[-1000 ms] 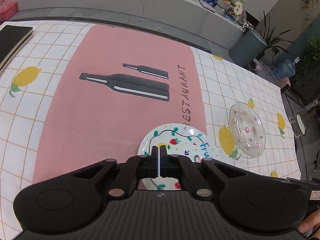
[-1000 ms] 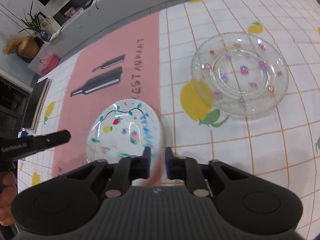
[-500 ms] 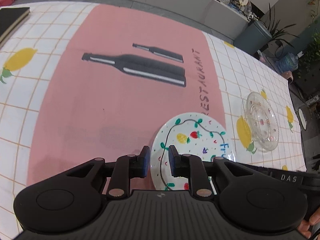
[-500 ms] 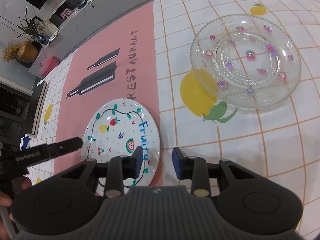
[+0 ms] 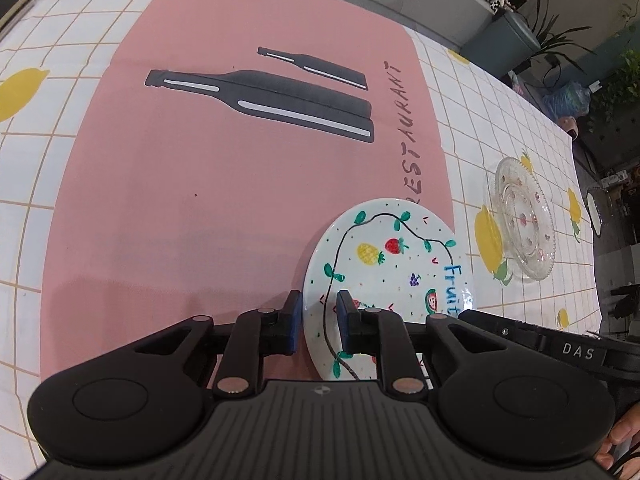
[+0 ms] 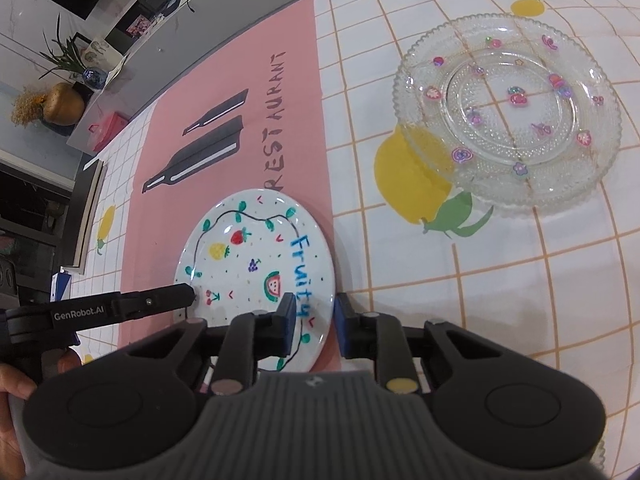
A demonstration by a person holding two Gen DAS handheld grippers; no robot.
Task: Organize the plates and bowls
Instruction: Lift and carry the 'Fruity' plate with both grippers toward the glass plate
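The stiff, glossy, breakable fruit-painted plate [image 5: 390, 276] lies on the worktop [image 5: 200, 200], glass plate [image 6: 508, 120] at its two o'clock, while left tongs [image 5: 318, 322] and right tongs [image 6: 314, 322], both parted and empty, straddle its thin rim, the likeliest hold.

Soft, even light is filling both views, casting only faint shadows under the painted plate [image 6: 256, 264] and glass plate [image 6: 508, 116], small glare spots are glinting on the painted plate's glaze, and fisheye distortion is bending the tablecloth [image 5: 120, 200] grid toward dark corners.
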